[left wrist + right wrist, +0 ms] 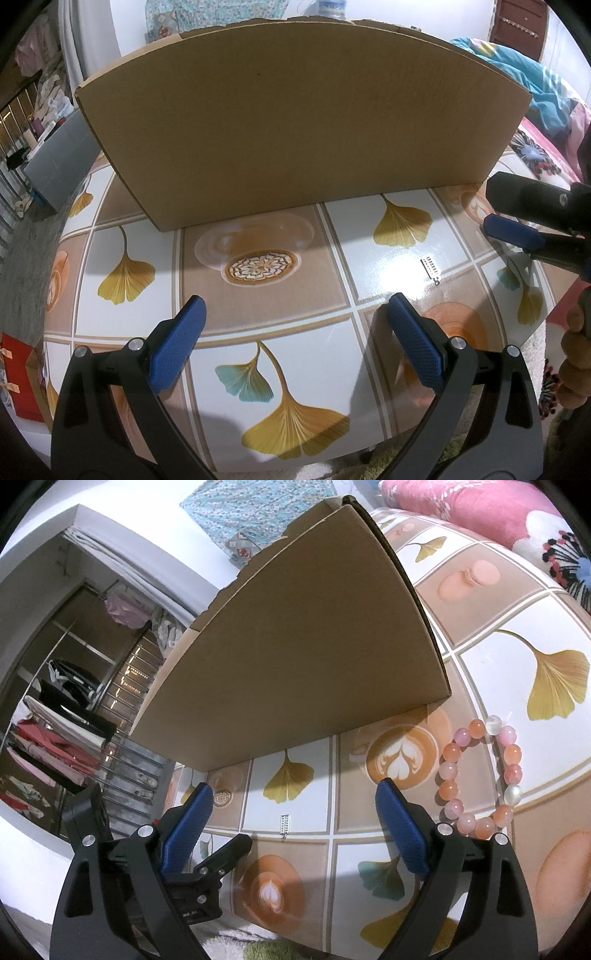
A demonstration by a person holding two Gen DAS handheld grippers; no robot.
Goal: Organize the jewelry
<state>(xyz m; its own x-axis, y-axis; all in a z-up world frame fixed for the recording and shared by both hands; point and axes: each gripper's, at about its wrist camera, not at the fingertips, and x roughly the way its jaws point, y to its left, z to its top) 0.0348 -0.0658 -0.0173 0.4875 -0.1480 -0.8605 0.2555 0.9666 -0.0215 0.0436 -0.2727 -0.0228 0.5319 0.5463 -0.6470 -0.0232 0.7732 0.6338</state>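
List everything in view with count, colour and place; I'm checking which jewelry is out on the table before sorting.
cardboard box: one, brown, standing at the back of the table.
bead bracelet: one, pink, orange and clear beads, flat on the table right of the right gripper.
small clasp piece: one, silver-white, on a white tile in front of the box; kind unclear.
tablecloth: one, tiles with ginkgo leaves and coffee cups, covering the table.
pillow: one, pink floral, behind the table.
left gripper: one, black with blue pads, open, empty.
right gripper: one, same colours, open, empty.
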